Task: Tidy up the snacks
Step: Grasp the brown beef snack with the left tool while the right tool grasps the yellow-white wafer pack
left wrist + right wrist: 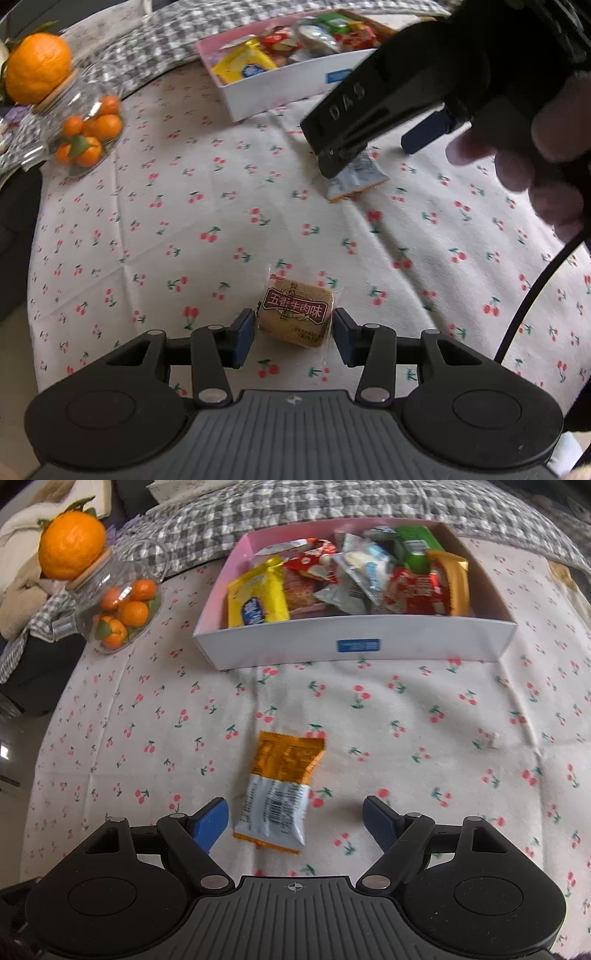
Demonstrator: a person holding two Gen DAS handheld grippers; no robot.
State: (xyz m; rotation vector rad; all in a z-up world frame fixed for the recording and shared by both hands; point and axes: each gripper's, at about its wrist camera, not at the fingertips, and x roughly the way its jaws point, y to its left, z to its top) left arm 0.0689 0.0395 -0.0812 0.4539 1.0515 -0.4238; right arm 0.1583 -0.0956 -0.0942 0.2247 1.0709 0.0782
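A brown wrapped snack with a dark red label [294, 314] lies on the cherry-print cloth between the fingers of my left gripper [294, 332]; the pads stand just beside it, open. An orange and white snack packet [279, 790] lies flat on the cloth just ahead of my right gripper [295, 821], which is wide open with the packet's near end between its fingers. The same packet [356, 177] and right gripper [373, 157] show in the left wrist view. A white box with a pink inside [354, 646] holds several wrapped snacks at the back.
A glass jar of small oranges [122, 613] with a large orange [72, 550] on its lid stands at the back left. A grey checked cloth [295, 502] lies behind the box. The person's hand [535, 147] holds the right gripper.
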